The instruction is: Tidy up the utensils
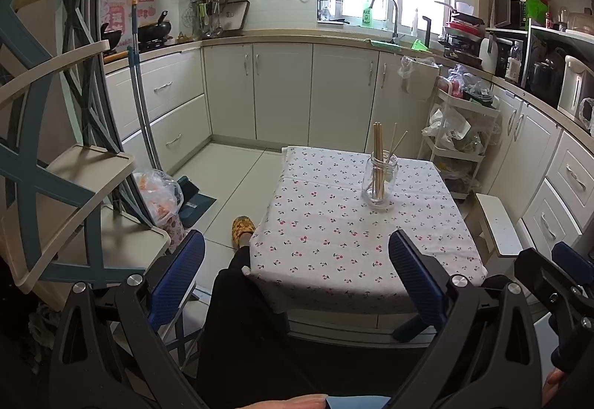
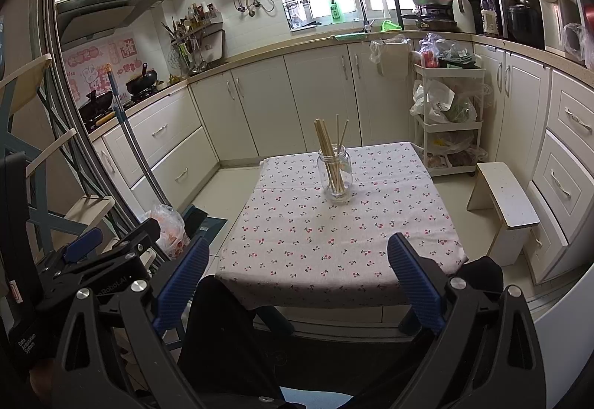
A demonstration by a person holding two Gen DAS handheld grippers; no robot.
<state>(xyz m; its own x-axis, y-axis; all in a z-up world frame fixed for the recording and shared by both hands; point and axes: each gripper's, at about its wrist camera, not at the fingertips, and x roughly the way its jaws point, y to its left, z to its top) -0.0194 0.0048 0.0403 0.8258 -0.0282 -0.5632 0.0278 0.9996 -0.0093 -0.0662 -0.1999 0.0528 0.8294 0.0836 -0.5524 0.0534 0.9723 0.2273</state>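
A clear glass jar [image 1: 379, 182] [image 2: 334, 174] stands upright on the far half of a small table with a cherry-print cloth [image 1: 334, 234] [image 2: 315, 234]. Several wooden chopsticks [image 1: 378, 149] [image 2: 326, 145] stand in the jar, leaning apart. My left gripper [image 1: 297, 271] is open and empty, held back over my lap before the table's near edge. My right gripper [image 2: 299, 271] is open and empty, likewise short of the near edge. The right gripper also shows at the right edge of the left wrist view [image 1: 564, 279], and the left gripper at the left of the right wrist view [image 2: 92, 253].
A folding shelf rack [image 1: 67, 186] stands close on the left. A white step stool [image 2: 505, 201] is right of the table, with a white trolley of bags [image 2: 445, 119] behind it. A mop handle [image 2: 137, 149] and a plastic bag [image 1: 159, 197] are on the floor at left.
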